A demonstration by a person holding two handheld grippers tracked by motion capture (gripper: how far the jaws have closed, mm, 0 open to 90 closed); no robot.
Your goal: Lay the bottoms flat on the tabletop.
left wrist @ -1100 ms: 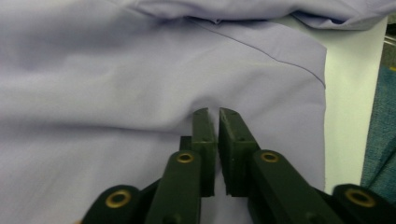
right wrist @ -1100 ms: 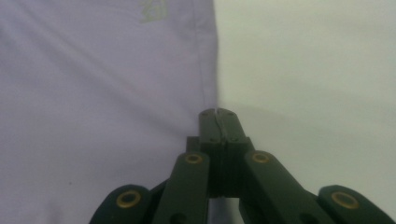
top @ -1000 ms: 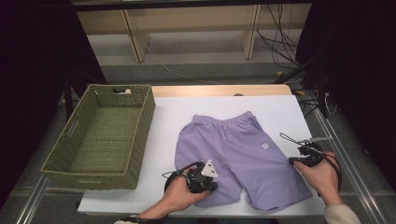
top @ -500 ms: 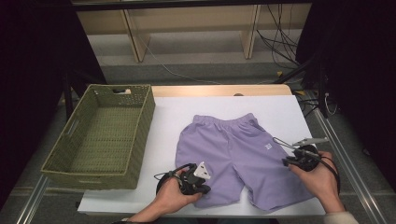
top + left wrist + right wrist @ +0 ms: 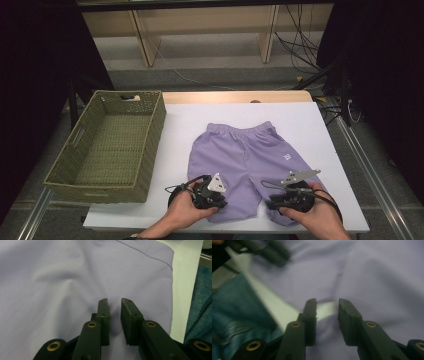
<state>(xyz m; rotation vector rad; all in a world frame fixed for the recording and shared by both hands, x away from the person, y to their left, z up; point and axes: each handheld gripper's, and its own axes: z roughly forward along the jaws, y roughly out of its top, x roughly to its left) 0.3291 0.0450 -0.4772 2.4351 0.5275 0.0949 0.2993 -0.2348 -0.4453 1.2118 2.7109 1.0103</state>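
Green woven rectangular basket [image 5: 107,145] sits at the left of the white surface [image 5: 320,125], nothing in it; lilac fabric shorts [image 5: 245,155] lie flat beside it, with a small white logo [image 5: 287,157] too small to read. Left claw [image 5: 220,202] rests on the near left leg hem, jaws just opening to a narrow gap, fabric between but not pinched. Right claw [image 5: 272,202] sits over the right leg hem, jaws likewise just spreading, holding nothing.

In the high view the left gripper [image 5: 216,196] and right gripper [image 5: 280,201] cover the hems of the shorts [image 5: 245,152] at 6 o'clock, and the picture's bottom edge cuts both forearms. The small white mark [image 5: 287,157] on the shorts is too small to read. The right gripper view is blurred; the other gripper [image 5: 265,251] at 11 o'clock is a smear.
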